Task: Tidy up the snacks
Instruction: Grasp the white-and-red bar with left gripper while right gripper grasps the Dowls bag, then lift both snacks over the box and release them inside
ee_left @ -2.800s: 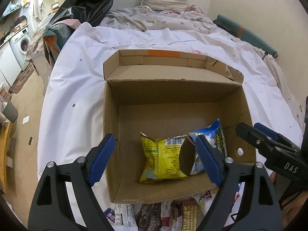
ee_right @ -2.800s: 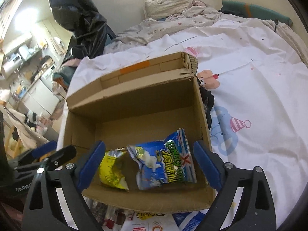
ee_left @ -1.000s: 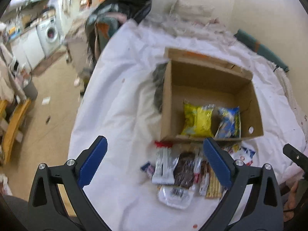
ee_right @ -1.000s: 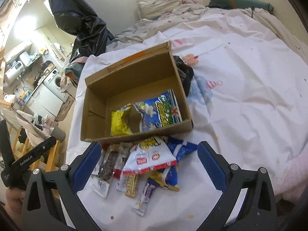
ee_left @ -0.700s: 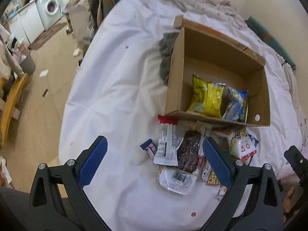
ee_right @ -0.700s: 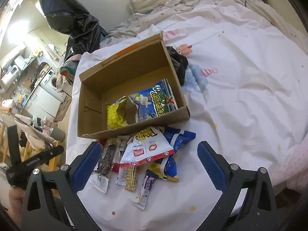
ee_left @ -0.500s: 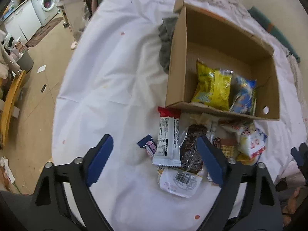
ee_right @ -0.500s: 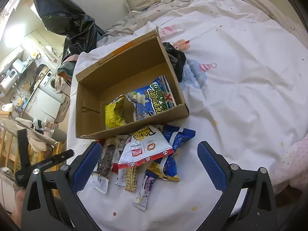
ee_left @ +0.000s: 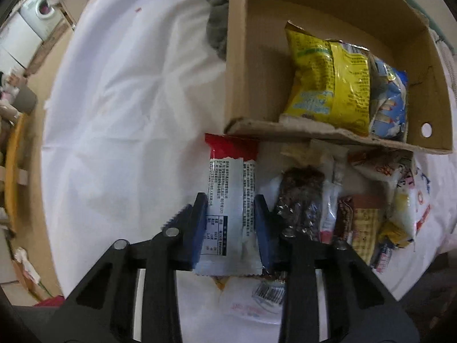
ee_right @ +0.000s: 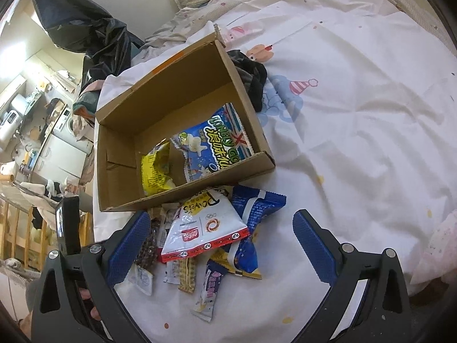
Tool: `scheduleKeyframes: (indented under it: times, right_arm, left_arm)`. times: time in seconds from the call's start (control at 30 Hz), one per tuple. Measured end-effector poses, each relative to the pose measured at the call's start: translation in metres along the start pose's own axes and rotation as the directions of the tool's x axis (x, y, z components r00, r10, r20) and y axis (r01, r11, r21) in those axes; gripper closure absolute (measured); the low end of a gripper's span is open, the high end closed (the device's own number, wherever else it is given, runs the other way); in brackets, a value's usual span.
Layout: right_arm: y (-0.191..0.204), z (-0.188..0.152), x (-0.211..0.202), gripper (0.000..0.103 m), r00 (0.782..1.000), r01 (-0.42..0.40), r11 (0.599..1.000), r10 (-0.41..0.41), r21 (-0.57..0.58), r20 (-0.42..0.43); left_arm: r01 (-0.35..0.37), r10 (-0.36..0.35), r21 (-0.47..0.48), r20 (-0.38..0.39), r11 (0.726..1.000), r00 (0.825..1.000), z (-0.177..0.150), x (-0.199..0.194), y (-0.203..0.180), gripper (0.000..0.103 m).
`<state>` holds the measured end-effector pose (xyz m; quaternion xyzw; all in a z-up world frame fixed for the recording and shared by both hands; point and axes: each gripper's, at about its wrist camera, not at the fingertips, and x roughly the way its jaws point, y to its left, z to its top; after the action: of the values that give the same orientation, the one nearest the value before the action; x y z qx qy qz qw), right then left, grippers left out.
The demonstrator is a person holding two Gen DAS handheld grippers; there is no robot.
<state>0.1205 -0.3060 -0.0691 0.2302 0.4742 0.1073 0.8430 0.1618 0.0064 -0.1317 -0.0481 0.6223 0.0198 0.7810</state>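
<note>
Just before the cardboard box, my left gripper clamps a white snack bar by its long sides, ready to lift in. My right gripper hangs spread above the loose pile.

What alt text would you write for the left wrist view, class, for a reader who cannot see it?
The left tongs close around a white snack packet with a red end, lying on a white sheet beside other loose snacks. Just beyond stands an open cardboard box holding a yellow snack bag and a blue snack bag.
</note>
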Motion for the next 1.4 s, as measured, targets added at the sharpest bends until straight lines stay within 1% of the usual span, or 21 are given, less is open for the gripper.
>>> scheduleKeyframes:
  times: [0.1,0.33,0.47,0.6,0.67,0.77,0.87,0.97,1.07,1.13,1.2,1.27,1.3,1.33,1.4]
  right_arm:
    - [0.000,0.000,-0.001,0.001,1.000,-0.002,1.000,0.002,0.004,0.003]
    - [-0.001,-0.003,0.000,0.001,1.000,0.022,1.000,-0.022,0.001,-0.003]
    - [0.005,-0.006,0.011,0.001,0.998,0.047,0.999,-0.048,-0.017,-0.031]
    - [0.027,-0.008,0.031,0.001,0.996,0.044,0.994,-0.053,-0.104,-0.077]
    - [0.045,-0.007,0.046,0.001,0.992,0.062,0.979,-0.082,-0.194,-0.095]
    - [0.064,-0.007,0.064,0.001,0.988,0.070,0.955,-0.107,-0.290,-0.115]
    - [0.073,-0.006,0.083,0.001,0.983,0.089,0.936,-0.138,-0.341,-0.120]
    - [0.075,-0.007,0.104,0.001,0.975,0.091,0.925,-0.159,-0.368,-0.158]
    - [0.076,-0.013,0.115,0.002,0.964,0.133,0.895,-0.217,-0.425,-0.156]
    - [0.078,-0.019,0.118,0.007,0.955,0.164,0.868,-0.259,-0.469,-0.144]
    - [0.079,-0.021,0.116,0.020,0.955,0.169,0.855,-0.266,-0.491,-0.134]
    - [0.080,-0.022,0.111,0.023,0.961,0.153,0.858,-0.245,-0.490,-0.130]
    - [0.079,-0.022,0.108,0.027,0.964,0.142,0.863,-0.232,-0.486,-0.132]
    - [0.080,-0.024,0.104,0.031,0.966,0.133,0.863,-0.224,-0.487,-0.133]
    - [0.081,-0.027,0.099,0.041,0.966,0.131,0.856,-0.223,-0.500,-0.129]
  left_arm:
    - [0.001,-0.002,0.030,0.033,1.000,0.999,-0.005,-0.012,-0.004,0.075]
    - [0.072,-0.071,-0.004,0.098,0.997,0.993,-0.034,-0.064,0.009,0.075]
    - [0.105,-0.100,-0.031,0.120,0.994,0.988,-0.047,-0.078,0.021,0.075]
    - [0.139,-0.132,-0.050,0.123,0.989,0.984,-0.045,-0.080,0.022,0.075]
    - [0.144,-0.138,-0.042,0.127,0.989,0.982,-0.043,-0.080,0.018,0.075]
    - [0.162,-0.157,-0.034,0.127,0.986,0.979,-0.045,-0.083,0.012,0.075]
    - [0.173,-0.167,-0.032,0.133,0.984,0.977,-0.043,-0.083,0.011,0.075]
    - [0.175,-0.167,-0.040,0.142,0.984,0.976,-0.041,-0.085,0.013,0.075]
    - [0.186,-0.176,-0.058,0.144,0.981,0.974,-0.040,-0.085,0.016,0.075]
    - [0.190,-0.179,-0.064,0.146,0.980,0.973,-0.040,-0.085,0.017,0.075]
    - [0.196,-0.184,-0.066,0.147,0.978,0.972,-0.039,-0.086,0.016,0.075]
    - [0.199,-0.187,-0.065,0.148,0.978,0.971,-0.039,-0.086,0.015,0.075]
    - [0.199,-0.188,-0.062,0.149,0.978,0.971,-0.039,-0.087,0.014,0.075]
    - [0.200,-0.190,-0.059,0.149,0.978,0.970,-0.039,-0.087,0.014,0.075]
    - [0.202,-0.192,-0.054,0.152,0.978,0.969,-0.040,-0.088,0.012,0.075]
